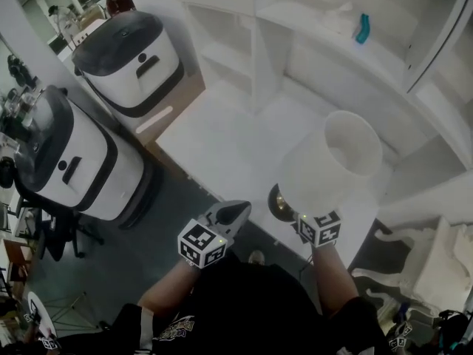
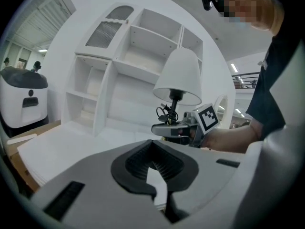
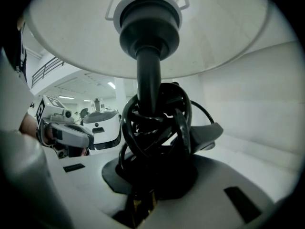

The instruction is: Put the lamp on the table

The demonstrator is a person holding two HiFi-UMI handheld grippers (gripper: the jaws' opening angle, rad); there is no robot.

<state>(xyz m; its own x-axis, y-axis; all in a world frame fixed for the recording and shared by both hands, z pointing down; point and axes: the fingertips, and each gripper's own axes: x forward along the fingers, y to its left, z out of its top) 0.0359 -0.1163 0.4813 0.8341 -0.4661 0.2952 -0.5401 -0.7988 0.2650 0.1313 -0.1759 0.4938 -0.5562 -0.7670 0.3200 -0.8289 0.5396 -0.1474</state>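
Lamp [image 1: 336,157], prob. top-heavy & fragile, is clamped at stem [image 3: 147,80] by right gripper [image 1: 290,211]; left gripper [image 1: 235,213] is closed, empty.

Lamp [image 1: 332,161] prob. on table [image 1: 222,143] edge; shelf unit [image 1: 310,35] behind.

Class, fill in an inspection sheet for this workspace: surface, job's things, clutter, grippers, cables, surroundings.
Surface: white tabletop before a white shelf unit.
Job's things: table lamp with white shade and dark stem, upright over the tabletop's near edge; whether it rests there is unclear.
Clutter: small teal object on a shelf.
Grippers: right gripper shut on the stem; left gripper shut, holding nothing.
Cables: black cord coiled round the stem.
Surroundings: two white-and-black rounded machines left of the table.
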